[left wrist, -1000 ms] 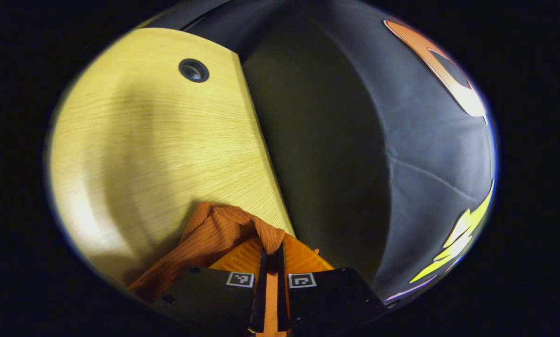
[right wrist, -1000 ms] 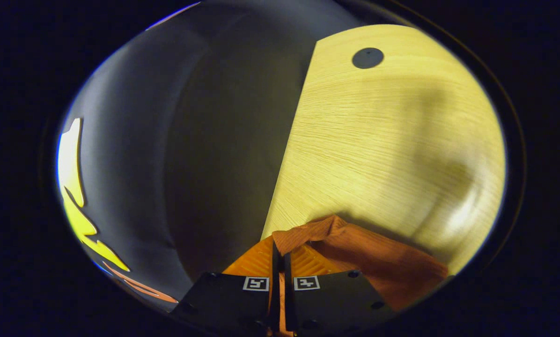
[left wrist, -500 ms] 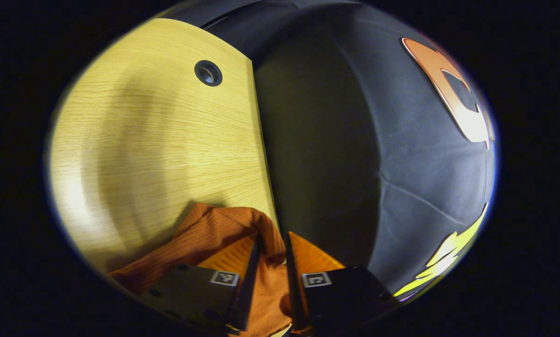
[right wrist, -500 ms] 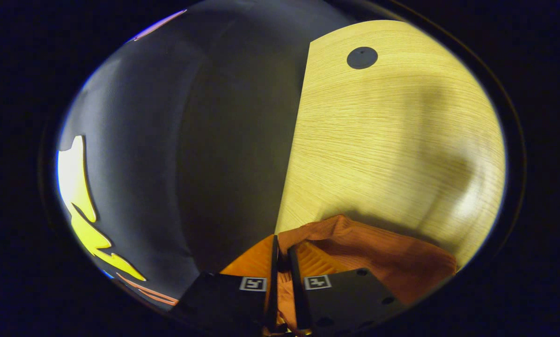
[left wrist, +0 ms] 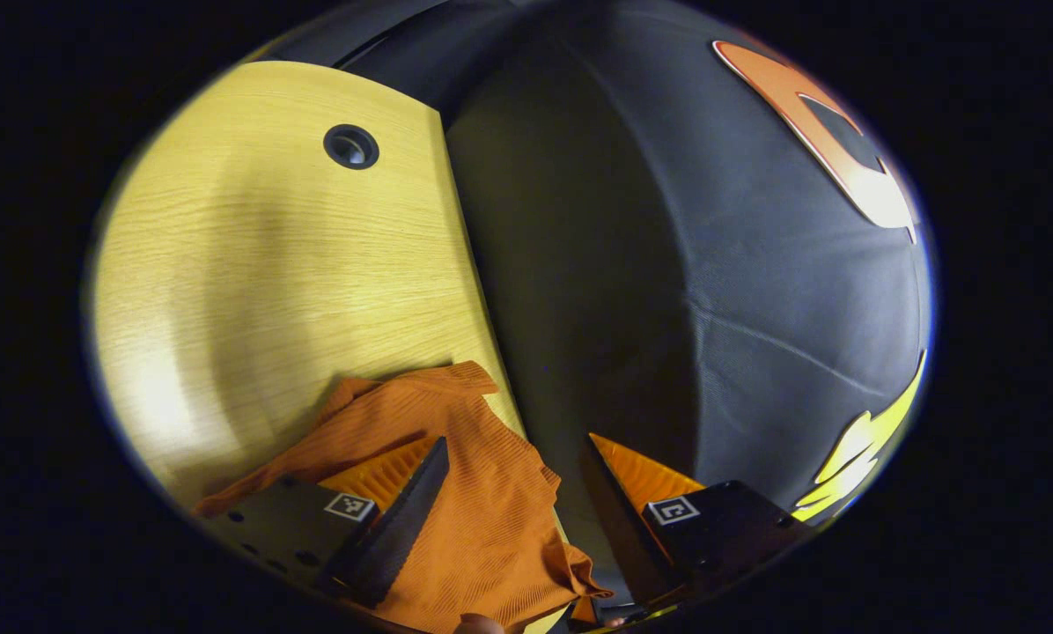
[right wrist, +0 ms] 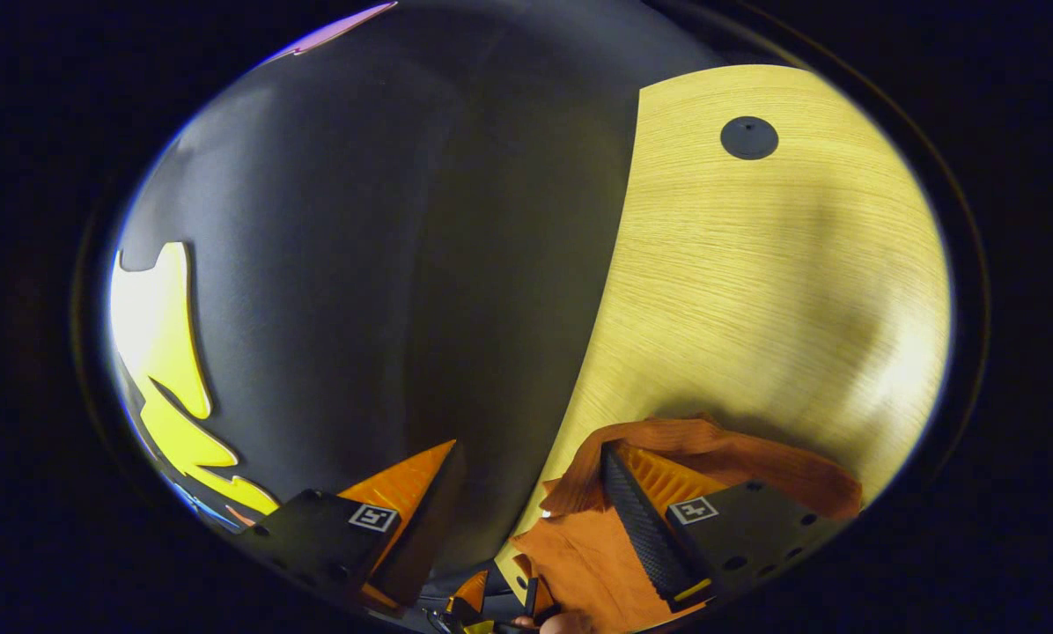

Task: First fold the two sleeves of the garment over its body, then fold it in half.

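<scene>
Both claws are standing released, fingers spread wide. Left claw point(left wrist: 513, 519) and right claw point(right wrist: 526, 528) are hovering over the orange garment point(left wrist: 456, 493), which is lying at the desk point(left wrist: 254, 282) edge, directly beneath each, equally near both.

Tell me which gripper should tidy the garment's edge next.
Left, marginally: both grippers are open, but the left gripper has the orange garment between its fingers; beneath the right gripper it lies off to one side.

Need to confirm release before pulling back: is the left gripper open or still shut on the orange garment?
Open. The left gripper has its fingers spread wide apart, and the orange garment lies slack on the table between them, unpinched.
</scene>
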`<move>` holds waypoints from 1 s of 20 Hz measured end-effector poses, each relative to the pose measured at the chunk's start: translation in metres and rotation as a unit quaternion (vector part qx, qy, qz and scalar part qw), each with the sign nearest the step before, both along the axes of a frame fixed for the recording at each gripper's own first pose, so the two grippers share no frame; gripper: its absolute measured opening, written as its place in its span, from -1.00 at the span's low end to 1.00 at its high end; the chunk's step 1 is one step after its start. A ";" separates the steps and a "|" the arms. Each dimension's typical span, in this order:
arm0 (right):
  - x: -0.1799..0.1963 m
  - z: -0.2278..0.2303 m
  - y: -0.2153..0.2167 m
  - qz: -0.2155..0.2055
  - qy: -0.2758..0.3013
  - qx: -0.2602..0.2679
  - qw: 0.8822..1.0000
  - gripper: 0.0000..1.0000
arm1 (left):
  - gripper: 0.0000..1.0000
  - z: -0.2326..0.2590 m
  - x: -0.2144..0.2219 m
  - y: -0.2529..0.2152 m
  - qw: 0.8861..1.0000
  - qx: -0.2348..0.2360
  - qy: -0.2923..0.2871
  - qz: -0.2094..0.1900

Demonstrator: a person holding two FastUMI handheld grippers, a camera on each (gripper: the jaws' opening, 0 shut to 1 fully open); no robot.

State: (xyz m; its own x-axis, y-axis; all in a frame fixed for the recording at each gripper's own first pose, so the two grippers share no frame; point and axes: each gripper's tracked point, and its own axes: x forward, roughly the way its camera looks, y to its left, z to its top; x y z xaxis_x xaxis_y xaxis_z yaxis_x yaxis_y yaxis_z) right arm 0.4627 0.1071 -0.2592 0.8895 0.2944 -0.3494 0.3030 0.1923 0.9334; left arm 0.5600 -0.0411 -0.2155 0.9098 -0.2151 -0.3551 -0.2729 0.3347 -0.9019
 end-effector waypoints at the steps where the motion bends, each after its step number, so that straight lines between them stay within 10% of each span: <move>1: 0.002 0.015 -0.001 0.000 -0.020 0.011 1.000 0.91 | 0.93 0.004 -0.004 0.000 1.000 0.001 0.001 -0.002; 7: -0.012 0.063 -0.016 0.019 -0.077 -0.048 0.996 0.92 | 0.95 0.076 -0.030 0.003 0.998 0.026 -0.041 -0.029; 11: -0.036 0.100 -0.015 0.047 -0.115 -0.174 0.977 0.92 | 0.94 0.137 -0.065 0.013 0.986 0.138 -0.075 -0.053; 14: -0.055 0.123 -0.009 0.061 -0.151 -0.298 0.941 0.93 | 0.97 0.179 -0.101 0.022 0.960 0.252 -0.104 -0.064; 20: -0.088 0.151 0.009 0.056 -0.220 -0.501 0.835 0.93 | 0.96 0.255 -0.188 0.041 0.870 0.458 -0.169 -0.070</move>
State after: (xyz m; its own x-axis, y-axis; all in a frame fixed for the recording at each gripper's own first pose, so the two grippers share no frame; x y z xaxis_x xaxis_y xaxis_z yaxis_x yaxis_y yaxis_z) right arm 0.3747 0.1158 -0.1080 0.9832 0.1403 -0.1171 -0.0990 0.9475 0.3041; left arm 0.3717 0.0000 0.0398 0.9830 -0.0999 -0.1539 0.0571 0.9637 -0.2608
